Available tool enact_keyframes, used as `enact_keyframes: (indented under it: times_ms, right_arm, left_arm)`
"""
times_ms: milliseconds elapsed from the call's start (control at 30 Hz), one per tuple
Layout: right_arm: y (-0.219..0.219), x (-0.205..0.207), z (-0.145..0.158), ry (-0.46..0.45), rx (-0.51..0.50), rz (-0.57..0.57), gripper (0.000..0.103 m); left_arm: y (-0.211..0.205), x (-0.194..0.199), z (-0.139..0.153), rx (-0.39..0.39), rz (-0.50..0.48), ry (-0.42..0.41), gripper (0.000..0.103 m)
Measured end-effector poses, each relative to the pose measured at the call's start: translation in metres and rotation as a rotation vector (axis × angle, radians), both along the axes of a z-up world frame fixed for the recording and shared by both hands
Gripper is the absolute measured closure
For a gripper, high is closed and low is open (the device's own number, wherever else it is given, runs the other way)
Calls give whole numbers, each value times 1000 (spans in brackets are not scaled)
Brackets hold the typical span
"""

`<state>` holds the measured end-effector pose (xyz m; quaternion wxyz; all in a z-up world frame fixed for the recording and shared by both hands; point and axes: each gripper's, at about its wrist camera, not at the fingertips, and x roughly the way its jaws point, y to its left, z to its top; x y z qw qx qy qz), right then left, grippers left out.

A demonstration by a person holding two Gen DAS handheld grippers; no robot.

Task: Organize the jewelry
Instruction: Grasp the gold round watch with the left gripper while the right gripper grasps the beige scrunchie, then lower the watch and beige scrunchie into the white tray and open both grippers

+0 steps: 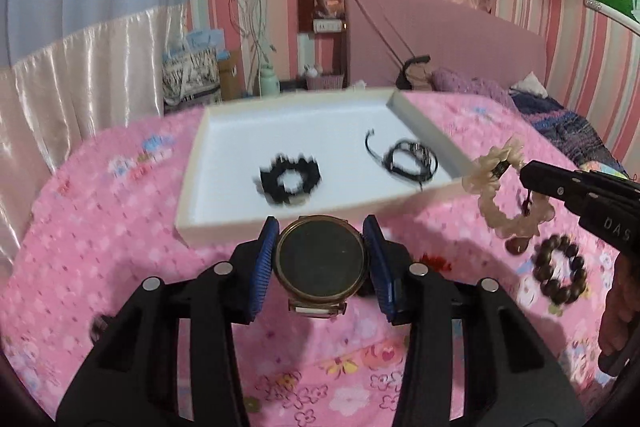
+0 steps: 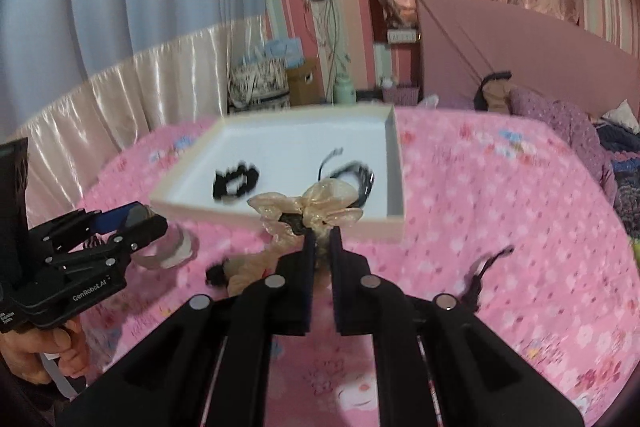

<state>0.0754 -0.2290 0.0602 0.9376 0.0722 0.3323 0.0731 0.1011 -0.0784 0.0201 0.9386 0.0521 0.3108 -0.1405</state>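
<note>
My left gripper (image 1: 320, 239) is shut on a gold wristwatch (image 1: 320, 259) with a dark round face, held above the pink bedspread just in front of the white tray (image 1: 192, 215). My right gripper (image 2: 322, 235) is shut on a cream scrunchie (image 2: 316, 207), held near the tray's front right corner; the scrunchie also shows in the left wrist view (image 1: 500, 187). Inside the tray lie a black scrunchie (image 1: 290, 181) and a black cord bracelet (image 1: 408, 163). A dark wooden bead bracelet (image 1: 560, 273) lies on the bedspread to the right.
The tray (image 2: 396, 223) sits on a bed with a pink flowered bedspread (image 1: 100, 247). A black tasselled item (image 2: 480, 275) lies on the spread at right. A pink headboard (image 1: 440, 39), pillows and curtains stand behind. A bag and boxes stand on the floor beyond.
</note>
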Motion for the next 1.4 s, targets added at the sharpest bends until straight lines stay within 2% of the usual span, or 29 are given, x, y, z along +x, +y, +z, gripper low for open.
enact_keyframes:
  times_ms: [167,333,667,933,1200,1400]
  right_arm:
    - [-3,9,20,-38,3,-12,97]
    - [-3,21,33,-63,2,-14,97]
    - [-5,48,27,-55,2,3,97]
    - [-7,78,2,-20,80,16,97]
    - [14,105,-34,45,53,30,97]
    - [28,115,-60,95,26,47,97]
  left_arm:
    - [3,11,25,-9,16,-44,60]
    - [4,25,33,-12,31,-58,60]
    - [6,59,36,-32,65,-46,60]
    - [19,83,21,-79,89,-35,60]
    - [38,105,-17,-120,96,26,60]
    - [43,111,-28,-136,100,44,60]
